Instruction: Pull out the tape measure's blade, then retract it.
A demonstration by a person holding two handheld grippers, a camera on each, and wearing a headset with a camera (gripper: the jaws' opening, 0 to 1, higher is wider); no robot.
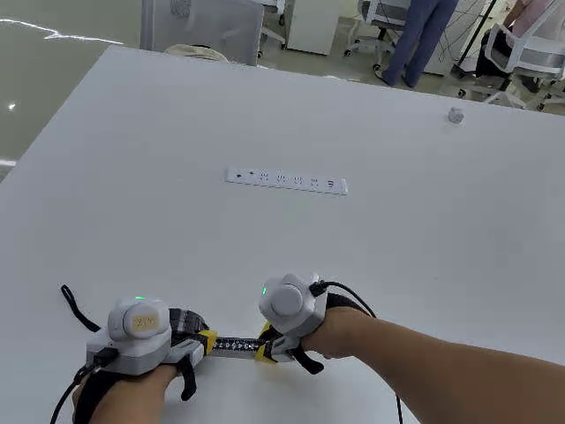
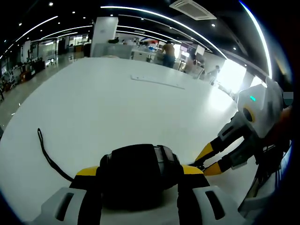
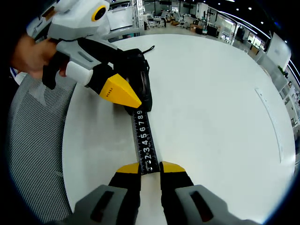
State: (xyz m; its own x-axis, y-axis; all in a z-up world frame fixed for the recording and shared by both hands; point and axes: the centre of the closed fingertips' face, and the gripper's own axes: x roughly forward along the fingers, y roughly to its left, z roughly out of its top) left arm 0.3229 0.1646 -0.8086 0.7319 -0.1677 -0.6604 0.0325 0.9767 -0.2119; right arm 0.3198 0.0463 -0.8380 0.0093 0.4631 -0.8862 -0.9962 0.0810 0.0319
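Tape measure body (image 2: 140, 185), black, is clamped between the yellow-tipped jaws of the left gripper (image 2: 139, 169) at the near edge of the white workbench (image 1: 265, 115), with its black wrist cord (image 2: 47, 154) trailed across the surface to the left. Its blade (image 3: 142, 133) is seen drawn out a short way, flat on the workbench, and its end is pinched between the closed jaws of the right gripper (image 3: 150, 167). A white power strip (image 1: 286, 181) is laid well apart, farther up the workbench
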